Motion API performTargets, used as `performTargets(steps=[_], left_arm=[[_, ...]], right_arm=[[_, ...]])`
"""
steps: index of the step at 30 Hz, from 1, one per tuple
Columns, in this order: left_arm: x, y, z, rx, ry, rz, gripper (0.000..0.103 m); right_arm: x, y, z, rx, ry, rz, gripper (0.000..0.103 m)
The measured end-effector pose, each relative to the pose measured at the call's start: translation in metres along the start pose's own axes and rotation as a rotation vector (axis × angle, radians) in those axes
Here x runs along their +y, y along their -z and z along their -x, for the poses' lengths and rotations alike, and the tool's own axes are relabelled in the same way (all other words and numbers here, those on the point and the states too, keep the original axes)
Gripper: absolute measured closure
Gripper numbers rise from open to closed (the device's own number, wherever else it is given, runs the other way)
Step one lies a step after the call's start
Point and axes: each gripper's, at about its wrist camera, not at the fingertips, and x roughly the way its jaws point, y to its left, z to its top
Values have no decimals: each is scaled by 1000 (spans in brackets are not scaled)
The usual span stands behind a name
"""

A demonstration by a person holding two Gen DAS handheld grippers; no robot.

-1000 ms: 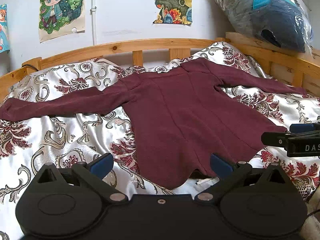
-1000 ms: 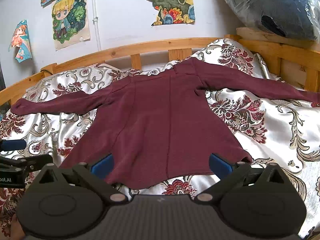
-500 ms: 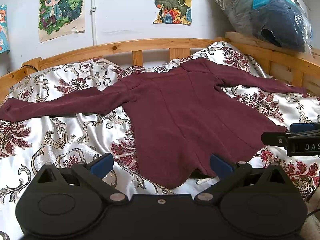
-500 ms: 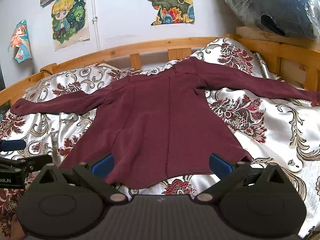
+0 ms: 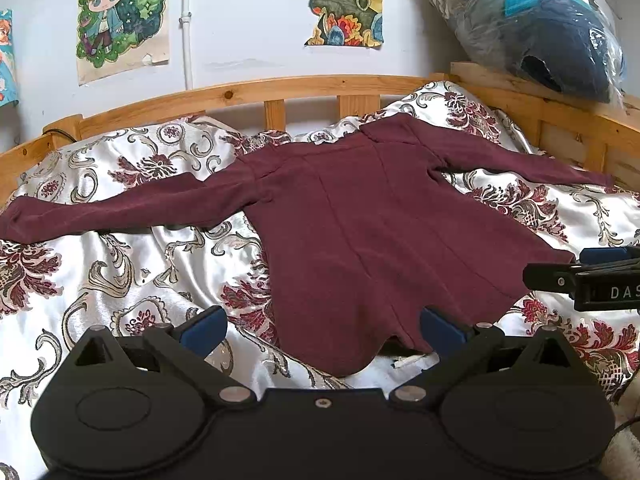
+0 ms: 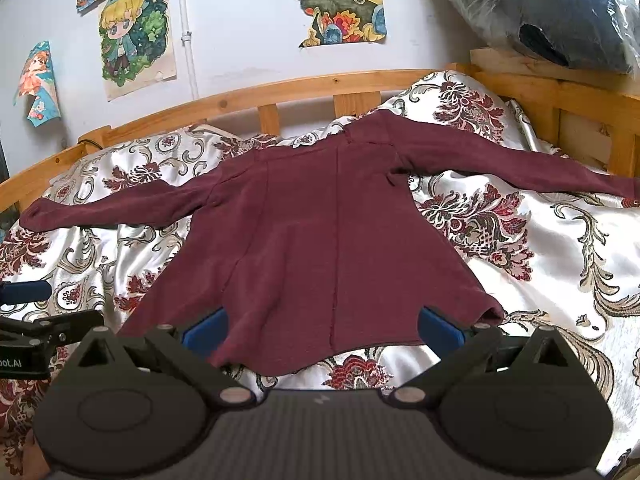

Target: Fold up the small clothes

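Note:
A dark maroon long-sleeved top [image 5: 360, 232] lies flat on the bed, both sleeves spread out to the sides, hem toward me. It also shows in the right wrist view [image 6: 320, 240]. My left gripper [image 5: 322, 326] is open and empty, just above the hem's left part. My right gripper [image 6: 320, 330] is open and empty, over the hem's middle. Each gripper shows at the edge of the other's view: the right gripper [image 5: 580, 276] and the left gripper [image 6: 36, 332].
The bed has a glossy white cover with red floral pattern [image 5: 120, 272]. A wooden rail [image 5: 280, 92] runs along the far side and right. A plastic-wrapped dark bundle [image 5: 540, 28] sits on the right rail. Posters hang on the wall [image 5: 240, 20].

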Motion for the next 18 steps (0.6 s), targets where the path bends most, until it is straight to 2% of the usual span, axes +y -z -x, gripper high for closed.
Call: performTargets(steps=[6,9,13,18], left_arm=[[3,-8,-14,67,10,2,1],[6,-19,-23,81,-39,-38,1],[13,-52,-36,89,-93,-94,1],[14,-98,-53,120,-106,-92,1]], right_arm=[[-1,-4,-5,55,39,-12,0],[-4,-9,-11,101,82,-15,0],[-14,-14,-21,128,148,-23,0],[-34,-32,-35,131,186,-37,0]])
